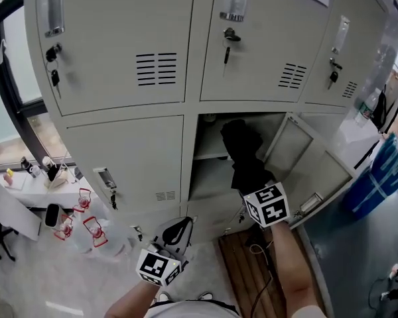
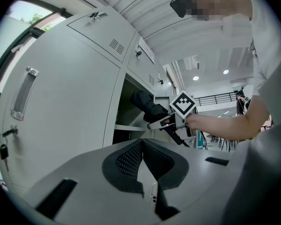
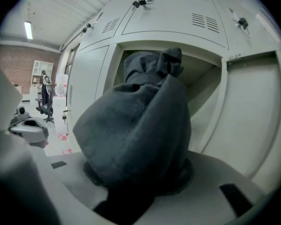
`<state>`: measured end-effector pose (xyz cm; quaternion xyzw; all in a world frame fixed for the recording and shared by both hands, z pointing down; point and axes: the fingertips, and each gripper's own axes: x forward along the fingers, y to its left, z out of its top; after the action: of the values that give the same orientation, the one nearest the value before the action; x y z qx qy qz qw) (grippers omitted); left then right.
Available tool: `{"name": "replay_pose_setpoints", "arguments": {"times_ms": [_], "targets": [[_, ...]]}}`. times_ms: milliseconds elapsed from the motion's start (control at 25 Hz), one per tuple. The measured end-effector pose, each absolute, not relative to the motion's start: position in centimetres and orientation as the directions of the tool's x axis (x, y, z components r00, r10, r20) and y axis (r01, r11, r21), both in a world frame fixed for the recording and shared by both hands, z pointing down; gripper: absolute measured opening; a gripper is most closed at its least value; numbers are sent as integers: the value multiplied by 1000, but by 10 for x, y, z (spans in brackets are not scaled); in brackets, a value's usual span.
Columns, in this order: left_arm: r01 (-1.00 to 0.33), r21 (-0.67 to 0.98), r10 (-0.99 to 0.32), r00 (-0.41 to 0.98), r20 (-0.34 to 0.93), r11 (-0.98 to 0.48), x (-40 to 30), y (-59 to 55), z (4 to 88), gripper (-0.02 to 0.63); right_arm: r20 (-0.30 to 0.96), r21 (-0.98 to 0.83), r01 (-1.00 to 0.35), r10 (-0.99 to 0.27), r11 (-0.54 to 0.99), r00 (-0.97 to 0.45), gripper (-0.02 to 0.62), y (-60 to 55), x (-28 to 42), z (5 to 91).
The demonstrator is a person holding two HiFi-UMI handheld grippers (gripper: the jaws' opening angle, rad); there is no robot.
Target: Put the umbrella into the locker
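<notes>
Head view: locker (image 1: 191, 144), 1 lower compartment open, door (image 1: 298, 158) swung right, 1 shelf (image 1: 209, 156) across it. Right gripper (image 1: 247, 177) holds the dark umbrella (image 1: 241, 141) in the opening, right of the shelf edge. Left gripper (image 1: 174, 232) sits low, well apart, before shut doors.
Left gripper view: jaws pressed together, nothing between.
Right gripper view: jaws pinching the umbrella; open room between it and the door.

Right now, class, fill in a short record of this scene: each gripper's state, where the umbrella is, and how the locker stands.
right gripper: shut on the umbrella
umbrella: dark, folded, at the mouth of the open locker
left gripper: shut, empty, held low
locker: door swung out to the right, shelf inside
task: umbrella not yet released
</notes>
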<state>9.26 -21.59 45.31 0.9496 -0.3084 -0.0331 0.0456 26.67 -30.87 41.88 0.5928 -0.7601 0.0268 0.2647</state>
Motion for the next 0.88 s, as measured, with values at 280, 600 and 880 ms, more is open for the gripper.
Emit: {"name": "replay_pose_setpoints", "arguments": {"times_ms": [280,600,880], "targets": [[-591,108,-597,801,-36,-799,84,-216,448,21,470,409,-855,-876,320,-103,190,-343,267,421],[-600,85,-604,797,-32,-796,87,-216,440,21,493,532,-767,-868,360,-66,192,-379,259,411],[-605,73,-608,793,-23,-793,91,-209,439,21,504,607,-701,-863,374,-24,195,-403,261,415]]}}
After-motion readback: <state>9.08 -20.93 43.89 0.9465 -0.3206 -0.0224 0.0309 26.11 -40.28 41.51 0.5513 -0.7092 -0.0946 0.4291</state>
